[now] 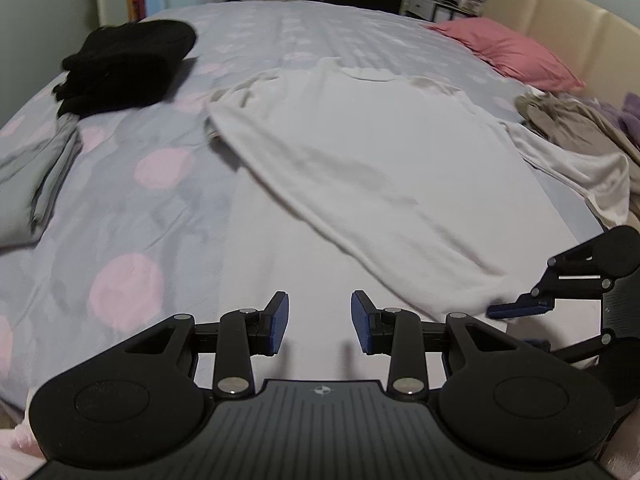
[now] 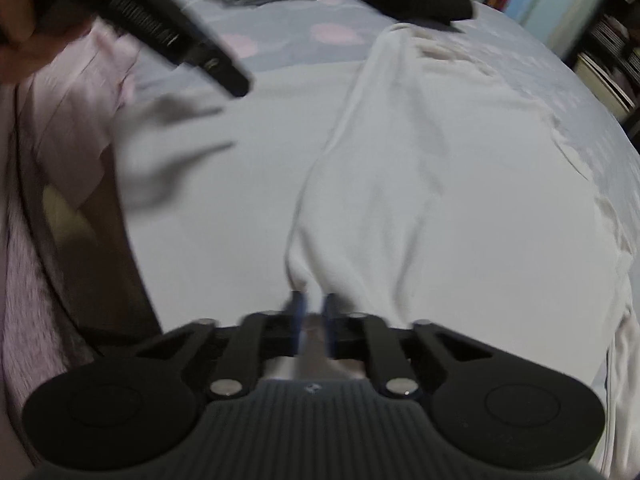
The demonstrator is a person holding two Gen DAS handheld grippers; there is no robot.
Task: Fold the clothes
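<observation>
The left tongs [image 1: 319, 325] stand half open and empty over bare bed [image 1: 120, 208]. Just beside them, the right tongs [image 2: 313, 320] are pinched on the near hem corner of the white T-shirt [image 1: 360, 168], whose long axis runs away toward the collar.

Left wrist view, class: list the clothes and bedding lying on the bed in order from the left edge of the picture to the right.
Folded grey garment → black folded clothes → white T-shirt → pink pillow → beige crumpled clothes.
</observation>
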